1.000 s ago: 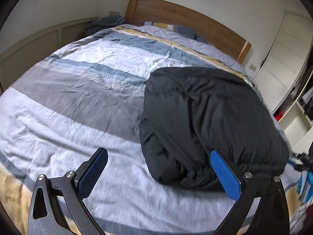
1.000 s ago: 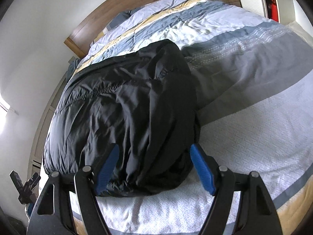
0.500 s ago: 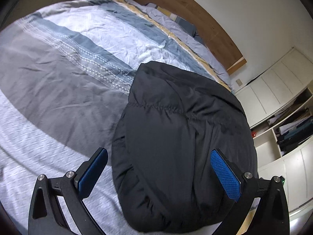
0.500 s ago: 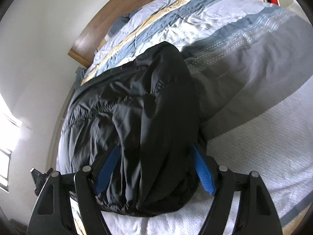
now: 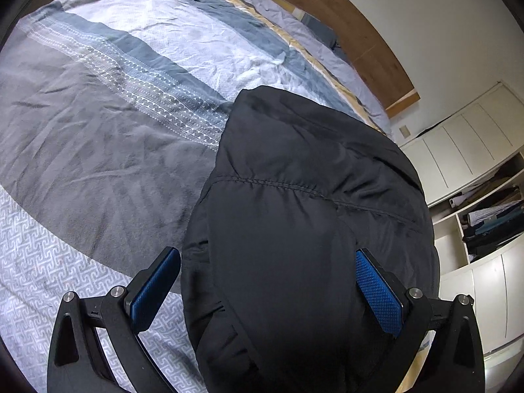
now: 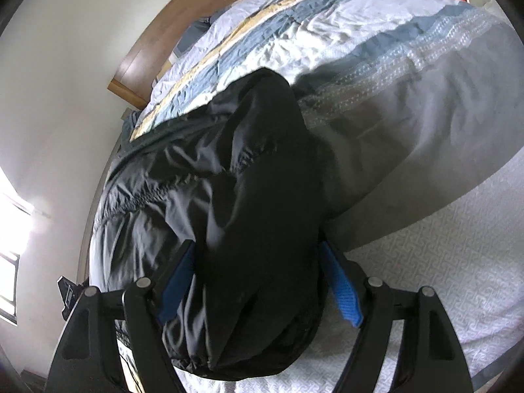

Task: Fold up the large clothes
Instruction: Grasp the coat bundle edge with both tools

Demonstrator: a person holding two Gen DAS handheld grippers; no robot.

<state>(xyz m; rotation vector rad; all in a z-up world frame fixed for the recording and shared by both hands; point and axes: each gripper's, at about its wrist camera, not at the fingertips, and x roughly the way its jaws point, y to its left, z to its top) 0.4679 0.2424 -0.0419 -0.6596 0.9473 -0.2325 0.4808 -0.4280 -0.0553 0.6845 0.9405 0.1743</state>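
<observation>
Bedroom w/ a wooden headboard (image 5: 357, 29), white cupboards (image 5: 465, 150) to one side; bed (image 5: 108, 121) has a striped grey, blue and white cover. A black puffy jacket (image 5: 294, 216) lies bunched on the bed, matte, wrinkled, w/ a stitched seam across it. Left claw (image 5: 267, 290) is spread wide, jacket between its blue pads. Right claw (image 6: 258, 286) is also apart, straddling the jacket's near end, not squeezing.
</observation>
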